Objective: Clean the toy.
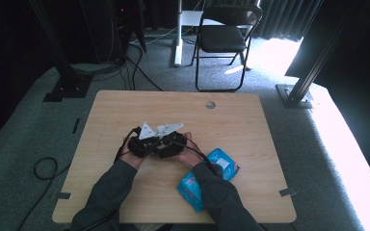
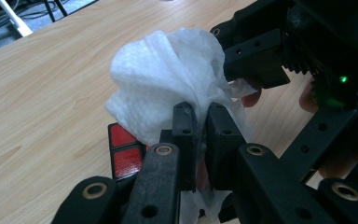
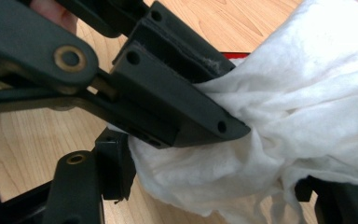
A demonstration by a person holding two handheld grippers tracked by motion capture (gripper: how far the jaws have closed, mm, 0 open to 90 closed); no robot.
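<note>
I work from the pale wooden table [image 1: 125,115] down to the small parts. Just right of my right gripper [image 1: 169,144] and nearer to me lies a blue plastic pack of wet wipes [image 1: 221,166], partly under my right forearm. The thing in hand is the crumpled white wet wipe [image 2: 168,79], bunched between the two grippers at the middle of the table; I judge it very light, limp and soft, probably damp, so it should drape and cling rather than slip, but it could tear if the two grippers pull apart hard. It has no stiff edge, so the best hold is a gathered fold pinched deep between the pads. My left gripper [image 2: 199,116] has its jaws drawn nearly together, clamped on a pinch of the wipe, whose loose bulk billows above and beyond the jaws. Just below and left of those jaws sits a small red-faced block with black edges [image 2: 123,151], perhaps a puzzle cube, half hidden under the tissue. My right gripper in its own view [image 3: 205,186] has its jaws wide apart, with the wipe lying between them and against the left one; I judge it open around the cloth, not gripping it. Above it the left gripper's jaws bite the wipe.
</note>
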